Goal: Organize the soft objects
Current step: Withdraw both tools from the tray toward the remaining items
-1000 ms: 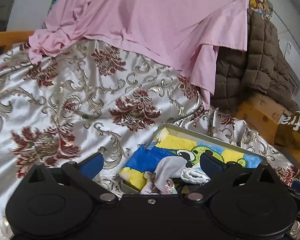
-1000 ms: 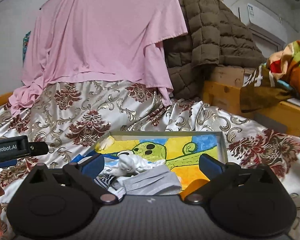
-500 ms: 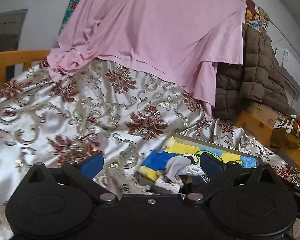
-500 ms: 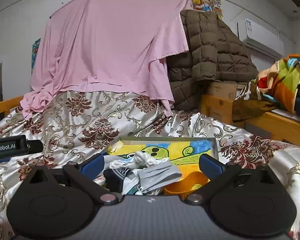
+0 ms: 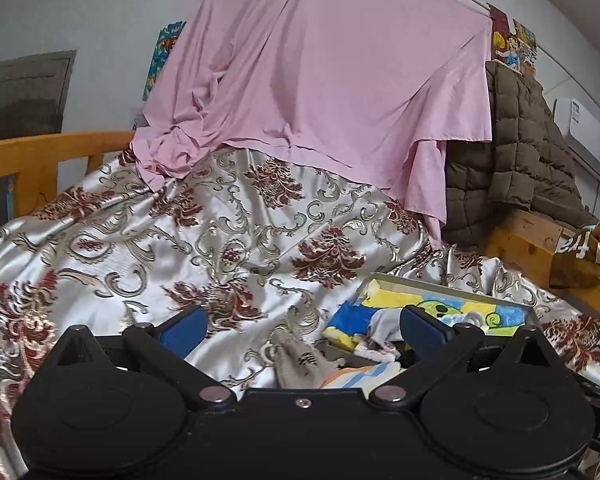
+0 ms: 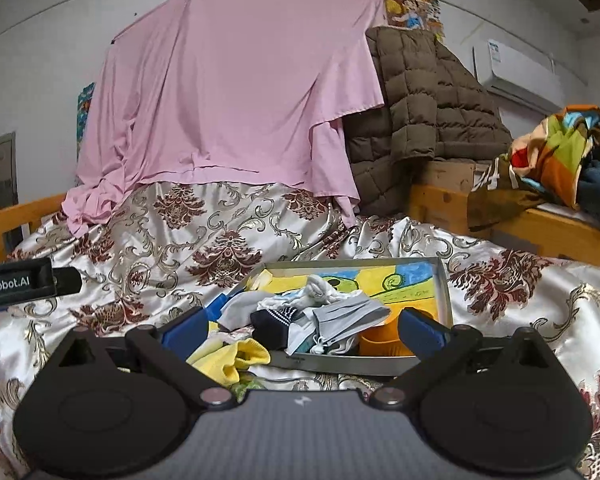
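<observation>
A shallow metal tray [image 6: 444, 288] with a cartoon-painted bottom lies on the floral satin bedspread [image 6: 228, 248]. Inside it sits a heap of soft items: a white sock [image 6: 320, 286], a dark striped sock [image 6: 274, 320], a grey face mask [image 6: 348, 314], and an orange cup [image 6: 380, 342]. A yellow sock [image 6: 232, 358] lies just outside the tray's near left corner. In the left wrist view the tray [image 5: 440, 282] is at lower right, with a grey-brown sock [image 5: 300, 364] on the bedspread before it. Both my right gripper [image 6: 300, 330] and left gripper [image 5: 300, 328] are open and hold nothing.
A pink sheet [image 6: 236, 104] hangs over the back of the bed. A brown quilted jacket [image 6: 424, 116] drapes beside it. Wooden bed rails [image 5: 40, 156] border the left, and a second wooden bed with colourful clothes [image 6: 560, 148] stands at right. The other gripper's body [image 6: 16, 282] shows at left.
Both grippers have pulled back and risen away from the tray, so more of the bed and wall shows. The yellow sock and grey-brown sock have come into view. Both stay open.
</observation>
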A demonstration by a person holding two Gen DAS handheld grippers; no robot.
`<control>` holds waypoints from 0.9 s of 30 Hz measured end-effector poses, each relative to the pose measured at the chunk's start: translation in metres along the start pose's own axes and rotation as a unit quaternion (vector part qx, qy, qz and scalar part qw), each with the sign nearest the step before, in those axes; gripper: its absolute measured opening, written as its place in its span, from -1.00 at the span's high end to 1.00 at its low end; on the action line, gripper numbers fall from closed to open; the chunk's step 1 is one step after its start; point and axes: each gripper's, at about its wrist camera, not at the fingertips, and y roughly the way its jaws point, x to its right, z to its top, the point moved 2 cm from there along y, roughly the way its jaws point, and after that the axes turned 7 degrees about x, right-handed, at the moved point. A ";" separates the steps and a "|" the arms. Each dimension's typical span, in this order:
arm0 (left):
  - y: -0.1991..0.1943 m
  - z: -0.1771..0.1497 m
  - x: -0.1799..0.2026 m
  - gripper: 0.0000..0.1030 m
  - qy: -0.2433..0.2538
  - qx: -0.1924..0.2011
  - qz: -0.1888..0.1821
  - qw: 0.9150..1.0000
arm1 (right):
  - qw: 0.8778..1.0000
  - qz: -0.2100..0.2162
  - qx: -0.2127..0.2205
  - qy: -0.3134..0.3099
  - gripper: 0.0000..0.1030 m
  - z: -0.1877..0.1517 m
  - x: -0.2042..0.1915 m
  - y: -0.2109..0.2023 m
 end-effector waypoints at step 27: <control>-0.040 -0.049 -0.036 -0.98 0.072 -0.030 -0.086 0.993 | 0.999 -0.031 -0.032 0.006 -1.00 -0.050 -0.014 -0.047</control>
